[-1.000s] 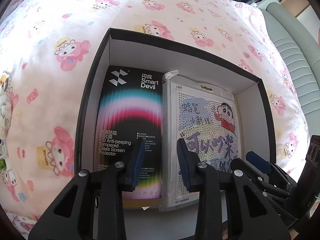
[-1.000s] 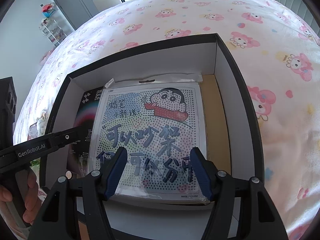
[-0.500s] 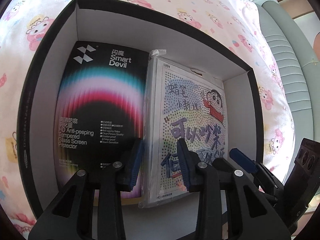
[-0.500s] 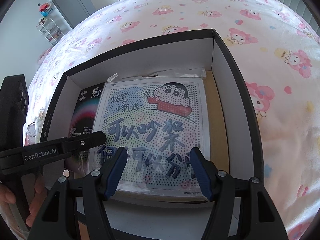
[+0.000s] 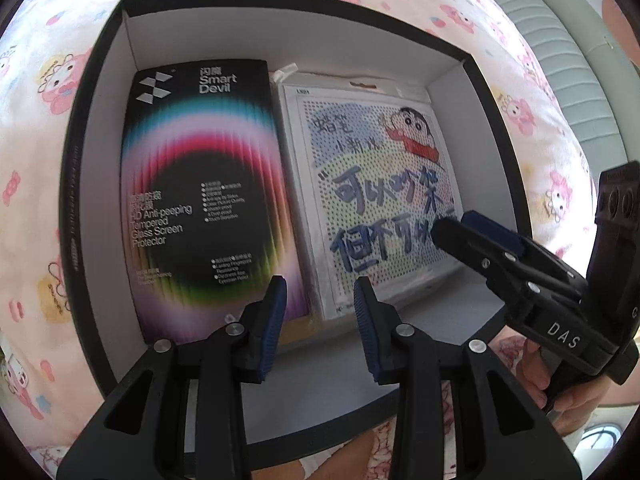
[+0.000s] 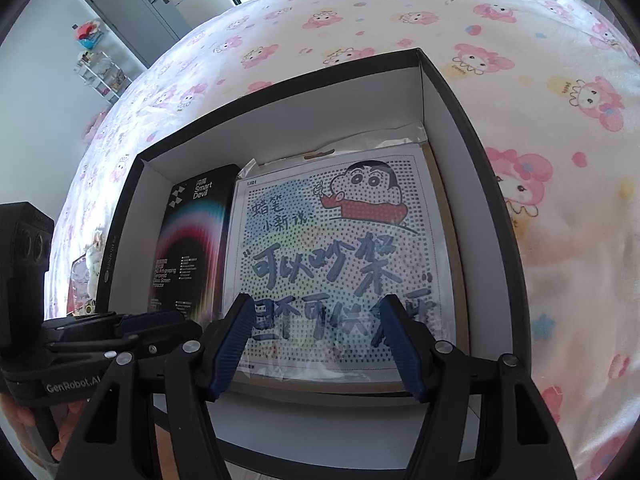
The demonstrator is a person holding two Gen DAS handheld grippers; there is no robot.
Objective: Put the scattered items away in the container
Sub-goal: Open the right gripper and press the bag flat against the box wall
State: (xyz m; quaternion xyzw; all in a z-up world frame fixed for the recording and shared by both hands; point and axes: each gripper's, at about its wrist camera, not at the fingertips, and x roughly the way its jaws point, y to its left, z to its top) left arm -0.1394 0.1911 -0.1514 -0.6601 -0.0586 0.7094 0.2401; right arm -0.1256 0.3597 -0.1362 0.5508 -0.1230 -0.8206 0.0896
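Box (image 5: pixel 92 128), black outside and white inside, is seen filling the middle of both views on a pink cartoon-print bedspread (image 6: pixel 560 120), and two flat items are already laid in it side by side. A black screen-protector pack (image 5: pixel 192 200) lies at centre left of the left wrist view, and a bagged cartoon bead card (image 5: pixel 376 192) lies just right of it, apparently resting on a brown board (image 6: pixel 460 280). Both are judged to be light, thin and stiff; the card's clear sleeve is likely slippery and crinkly, so an exposed edge or the hanger end at the top would be the place to pinch, while the pack is better taken across its narrow width. The left gripper (image 5: pixel 320 320) is held above the seam between the two with its jaws partly apart and nothing clamped. The right gripper (image 6: pixel 316 344) is poised over the card's lower edge, jaws wide apart and empty.
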